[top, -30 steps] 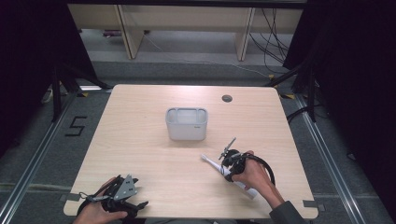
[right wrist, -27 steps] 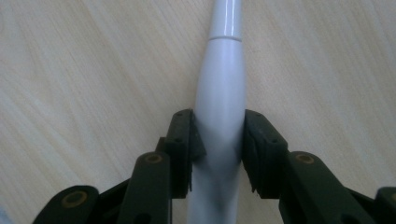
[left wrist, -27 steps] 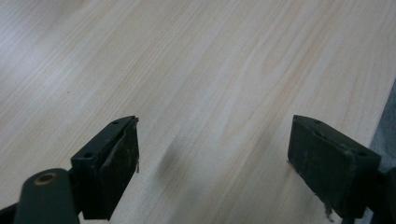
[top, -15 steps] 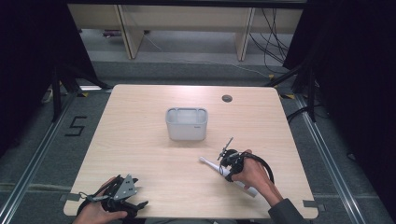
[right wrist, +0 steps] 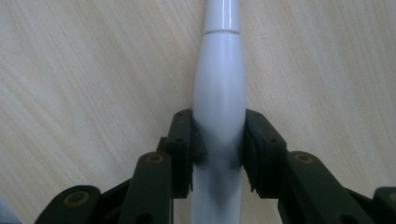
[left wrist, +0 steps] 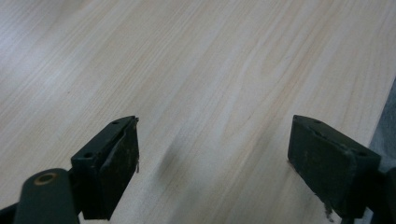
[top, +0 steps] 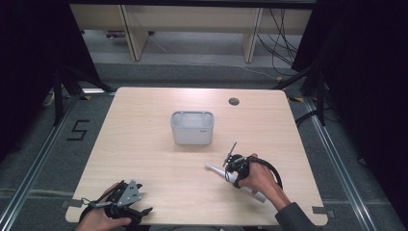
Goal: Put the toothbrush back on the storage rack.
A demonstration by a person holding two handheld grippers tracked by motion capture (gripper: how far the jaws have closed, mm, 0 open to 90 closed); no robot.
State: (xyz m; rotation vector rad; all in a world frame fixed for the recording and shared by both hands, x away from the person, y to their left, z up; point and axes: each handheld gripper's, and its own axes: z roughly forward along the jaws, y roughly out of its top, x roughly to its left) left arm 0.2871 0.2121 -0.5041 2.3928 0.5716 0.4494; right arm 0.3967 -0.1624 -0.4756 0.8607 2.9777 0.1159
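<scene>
The right tongs (right wrist: 218, 151) are clamped on a slim white plastic wand-shaped tool (right wrist: 219, 93), one black pad pressed flat against each flank of its thicker body. In the right gripper view the tool runs from 6 o'clock straight up to 12 o'clock over the pale wood-grain worktop (right wrist: 70, 70), narrowing past a thin seam near the top edge, where it is cut off; whether it touches the wood there cannot be told. In the high view the right tongs (top: 230, 169) sit at about 5 o'clock from the worktop's centre, the white tool (top: 211, 168) poking out toward 10 o'clock and its other end trailing toward 4 o'clock under the hand, so its middle is hidden.

The left tongs (left wrist: 212, 163) stand wide apart with nothing between the two pads, just bare wood close below. In the high view the left tongs (top: 126, 204) are at the near left corner, about 7 o'clock, partly cut off by the bottom edge.

Counted: two tongs, one white tool, one pale grey rectangular plastic tub (top: 192, 128) just beyond the centre, and one small dark round hole (top: 234, 101) in the worktop (top: 144, 144) toward 1 o'clock. What lies inside the tub is hard to make out.
</scene>
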